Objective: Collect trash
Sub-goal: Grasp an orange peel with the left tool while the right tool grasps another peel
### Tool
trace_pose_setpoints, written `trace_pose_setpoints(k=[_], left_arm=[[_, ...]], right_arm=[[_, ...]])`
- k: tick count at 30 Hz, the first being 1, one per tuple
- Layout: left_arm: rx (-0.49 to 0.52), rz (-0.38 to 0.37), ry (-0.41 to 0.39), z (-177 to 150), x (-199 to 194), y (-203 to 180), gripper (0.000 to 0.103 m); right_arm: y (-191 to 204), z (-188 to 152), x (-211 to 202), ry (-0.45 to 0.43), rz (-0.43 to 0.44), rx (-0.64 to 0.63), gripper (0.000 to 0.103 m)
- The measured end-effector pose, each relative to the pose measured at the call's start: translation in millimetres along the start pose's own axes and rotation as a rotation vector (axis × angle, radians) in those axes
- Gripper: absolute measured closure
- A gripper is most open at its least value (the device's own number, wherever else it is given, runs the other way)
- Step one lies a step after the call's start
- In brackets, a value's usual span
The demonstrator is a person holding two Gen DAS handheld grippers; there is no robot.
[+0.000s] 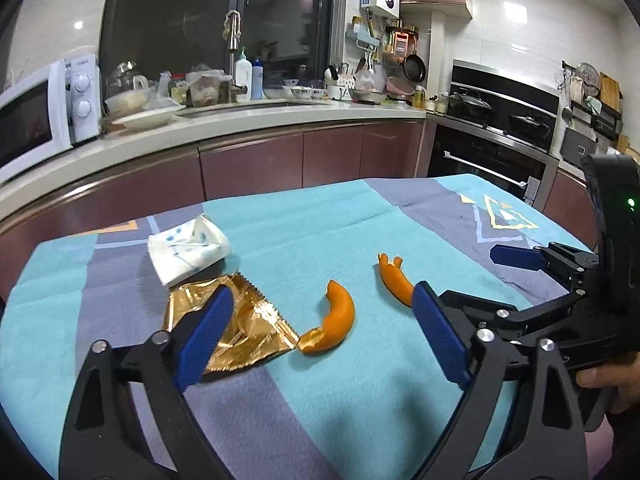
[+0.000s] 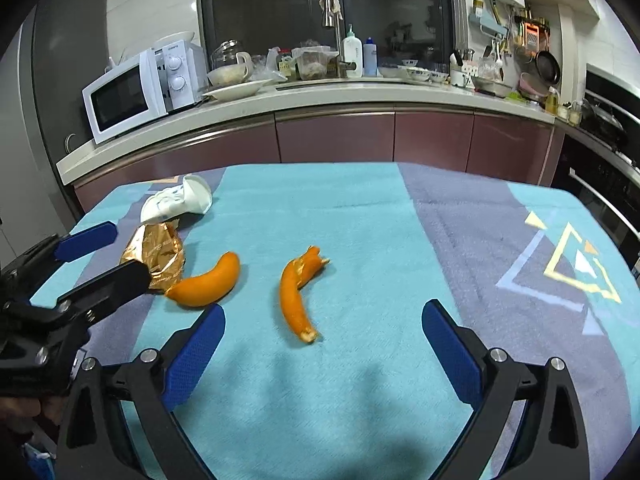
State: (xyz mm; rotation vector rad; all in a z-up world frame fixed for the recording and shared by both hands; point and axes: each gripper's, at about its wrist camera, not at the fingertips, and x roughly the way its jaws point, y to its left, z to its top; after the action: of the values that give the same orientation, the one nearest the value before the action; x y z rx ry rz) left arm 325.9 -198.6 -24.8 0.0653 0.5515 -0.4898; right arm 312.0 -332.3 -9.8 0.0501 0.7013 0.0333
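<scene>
In the left wrist view the left claw (image 1: 320,320) fills the bottom of the frame, its blue pads spread wide and pinching nothing, above the worktop (image 1: 360,400) with its teal and grey cloth. Its left pad (image 1: 204,340) overlaps the gold foil wrapper (image 1: 244,328), which lies flat at lower left of centre; whether they touch cannot be told. Just right of the wrapper, touching its corner, a curved piece of orange peel (image 1: 334,320) sits between the two pads. A second, thinner peel strip (image 1: 394,280) lies a little further back, its near end hidden behind the right pad. Beyond the wrapper, towards the left, rests a crumpled white tissue pack with blue print (image 1: 188,250), its edge just beside the foil. At the right edge the right claw (image 1: 516,258) enters, also open.

In the right wrist view the right claw (image 2: 322,344) is spread at the bottom, empty, with the thin peel strip (image 2: 296,296) just ahead between its pads. The curved peel (image 2: 208,284), wrapper (image 2: 158,256) and tissue pack (image 2: 176,200) trail off to the upper left, where the left claw (image 2: 104,256) reaches in.

Across the top of both frames runs a kitchen counter (image 2: 320,96) with a white microwave (image 2: 132,96).
</scene>
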Motion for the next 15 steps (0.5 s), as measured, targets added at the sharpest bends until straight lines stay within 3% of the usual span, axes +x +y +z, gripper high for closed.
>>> trace_pose_setpoints(k=[6, 10, 15], left_arm=[[0.001, -0.021, 0.042, 6, 23, 4, 0.023], [0.030, -0.052, 0.081, 10, 43, 0, 0.037], [0.017, -0.069, 0.134, 11, 61, 0, 0.040]], right_arm=[[-1, 4, 17, 0.068, 0.036, -0.027, 0.017], [2, 7, 26, 0.096, 0.035, -0.061, 0.024], [2, 11, 36, 0.126, 0.046, -0.075, 0.028]])
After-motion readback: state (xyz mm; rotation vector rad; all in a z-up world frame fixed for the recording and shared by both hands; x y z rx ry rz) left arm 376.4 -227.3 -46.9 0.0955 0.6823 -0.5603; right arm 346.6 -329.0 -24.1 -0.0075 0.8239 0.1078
